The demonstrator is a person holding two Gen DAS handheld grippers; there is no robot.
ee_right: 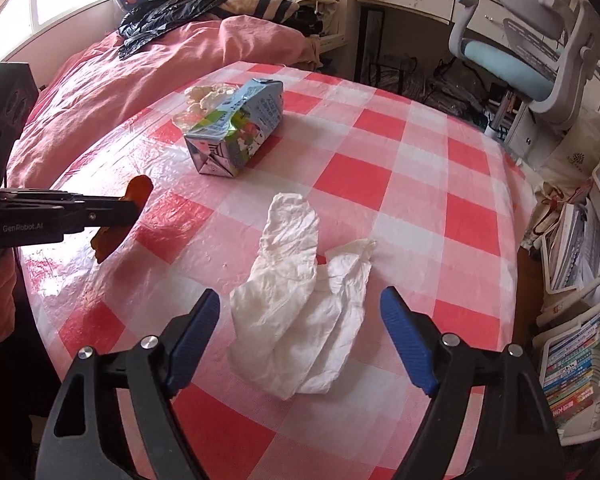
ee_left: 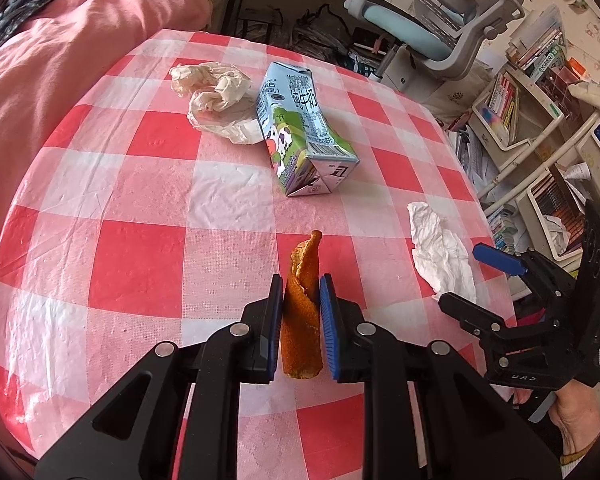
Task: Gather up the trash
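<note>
Holding the orange peel (ee_left: pixel 302 312) tight, your left gripper (ee_left: pixel 300 320) waits; lower the wide-open right gripper (ee_right: pixel 300 344) around the white tissue (ee_right: pixel 300 312).

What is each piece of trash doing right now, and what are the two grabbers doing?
Orange peel: clamped in the left gripper, off the tablecloth.
Milk carton: dented, lying on its side.
Flat white tissue: spread out, lying loose in front of the right gripper.
Crumpled tissue: balled up beside the carton.
Right gripper: open, holding nothing.
</note>
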